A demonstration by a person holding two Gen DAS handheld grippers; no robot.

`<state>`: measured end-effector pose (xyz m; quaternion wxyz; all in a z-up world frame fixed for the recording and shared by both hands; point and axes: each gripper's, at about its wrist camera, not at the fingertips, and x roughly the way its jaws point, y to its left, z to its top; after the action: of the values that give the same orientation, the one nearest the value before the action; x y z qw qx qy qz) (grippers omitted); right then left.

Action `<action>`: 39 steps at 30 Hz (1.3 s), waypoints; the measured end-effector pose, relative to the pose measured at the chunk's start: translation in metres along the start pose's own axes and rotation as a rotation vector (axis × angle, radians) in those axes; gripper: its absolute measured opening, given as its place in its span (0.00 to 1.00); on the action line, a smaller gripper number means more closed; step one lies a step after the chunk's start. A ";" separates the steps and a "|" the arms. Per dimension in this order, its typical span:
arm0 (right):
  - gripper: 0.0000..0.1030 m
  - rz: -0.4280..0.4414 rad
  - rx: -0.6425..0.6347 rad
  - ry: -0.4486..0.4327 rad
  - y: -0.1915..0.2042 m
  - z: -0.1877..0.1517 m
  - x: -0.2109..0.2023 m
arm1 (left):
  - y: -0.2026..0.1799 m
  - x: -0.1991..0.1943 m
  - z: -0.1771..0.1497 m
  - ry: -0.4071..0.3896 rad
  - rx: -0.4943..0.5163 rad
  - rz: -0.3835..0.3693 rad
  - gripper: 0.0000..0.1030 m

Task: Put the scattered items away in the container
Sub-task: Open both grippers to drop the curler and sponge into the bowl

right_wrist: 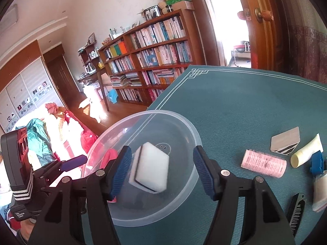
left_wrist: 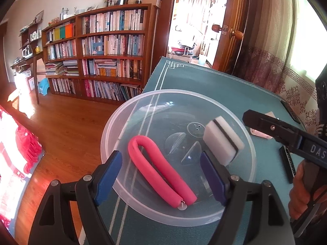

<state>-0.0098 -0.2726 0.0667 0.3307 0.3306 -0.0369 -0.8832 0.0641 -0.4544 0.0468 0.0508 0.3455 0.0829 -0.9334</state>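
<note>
dropping the white sponge [right_wrist: 148, 167] into the clear bowl [right_wrist: 185, 126] right now: sponge blurred at centre frame of the right wrist view, between the spread blue pads of the right gripper [right_wrist: 161, 170] and touching neither, so apparently falling or just landed. fingers wide open, holding nothing. from the left wrist view, same sponge [left_wrist: 223, 143] tilted against the right inner wall of the bowl [left_wrist: 114, 120], black stripe showing. pink foam curler [left_wrist: 161, 169] already lying bent double on the bowl floor, lower centre. left gripper [left_wrist: 161, 175] hanging over the near rim, fingers also open, empty.

doing this step well: keep the fingers spread and lift straight up, clear of the rim, no dragging the light bowl across the tabletop [right_wrist: 245, 102]. worth letting the sponge settle before swinging away. left gripper well placed to steady the rim if the bowl skids.

plenty left at the right of the right wrist frame: pink hair roller [right_wrist: 263, 165], grey striped block [right_wrist: 285, 143], cream tube [right_wrist: 306, 153], blue clip [right_wrist: 316, 162], black comb [right_wrist: 296, 214], a small plastic bag [right_wrist: 319, 194] at the edge. roller nearest, likely the next pick; round, so prone to rolling, best pinched across its width. task roughly a quarter done by the look of it.
</note>
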 end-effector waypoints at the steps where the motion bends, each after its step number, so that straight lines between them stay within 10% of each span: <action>1: 0.64 -0.004 0.003 -0.005 -0.002 0.000 -0.002 | -0.001 0.000 0.000 0.000 0.008 0.008 0.83; 7: 0.65 -0.026 0.048 -0.014 -0.023 -0.010 -0.020 | -0.012 0.001 -0.002 0.000 0.040 0.031 0.99; 19: 0.69 -0.071 0.100 0.008 -0.050 -0.035 -0.043 | -0.031 -0.002 -0.004 -0.029 0.111 0.146 1.00; 39: 0.69 -0.190 0.173 -0.053 -0.101 -0.063 -0.104 | -0.077 -0.003 -0.004 -0.031 0.164 0.130 1.00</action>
<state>0.0308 -0.1209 0.0474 0.2145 0.3363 -0.0899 -0.9126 0.0572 -0.3780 0.0554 0.0842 0.3385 -0.0171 -0.9370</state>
